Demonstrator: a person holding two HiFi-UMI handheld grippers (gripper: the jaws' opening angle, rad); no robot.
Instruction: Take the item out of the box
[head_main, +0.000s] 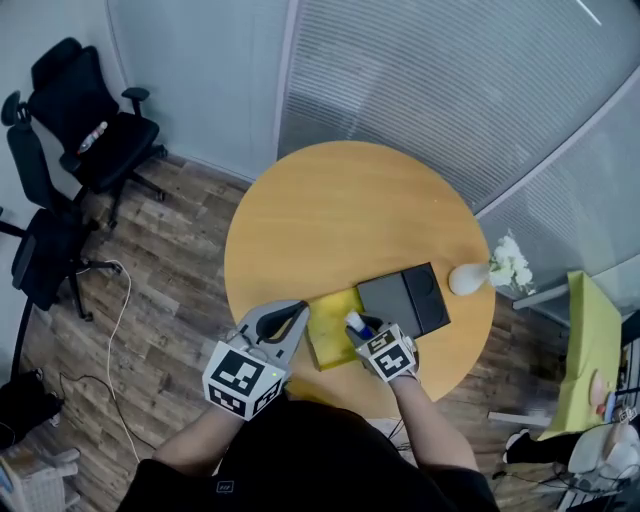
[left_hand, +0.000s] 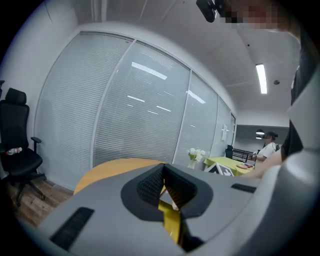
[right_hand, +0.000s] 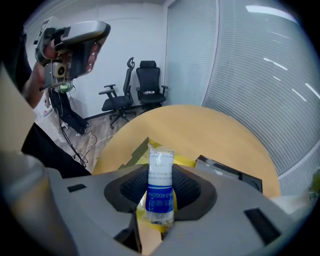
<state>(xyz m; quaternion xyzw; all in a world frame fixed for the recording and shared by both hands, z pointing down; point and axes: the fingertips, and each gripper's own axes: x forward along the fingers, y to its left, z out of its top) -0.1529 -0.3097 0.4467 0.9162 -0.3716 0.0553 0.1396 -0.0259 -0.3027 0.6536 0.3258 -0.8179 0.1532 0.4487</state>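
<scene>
Currently: right gripper (right_hand: 161, 189) clamps packet (right_hand: 161, 165) above yellow box (head_main: 332, 335), at table's (head_main: 340, 220) 6 o'clock. Left gripper (head_main: 299, 316), at box's 9 o'clock: jaws nearly closed, empty.

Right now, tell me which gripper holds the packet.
The right gripper, shut on the blue-and-white packet; the left gripper clamps only the yellow box by its edge.

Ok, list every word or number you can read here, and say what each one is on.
"X4000", upside down and only roughly legible: blue band of the packet.
Remaining print on that band: too blurred to read.
Marker cubes: square patterns only, no words.
Yellow box and black box: no print visible.
</scene>
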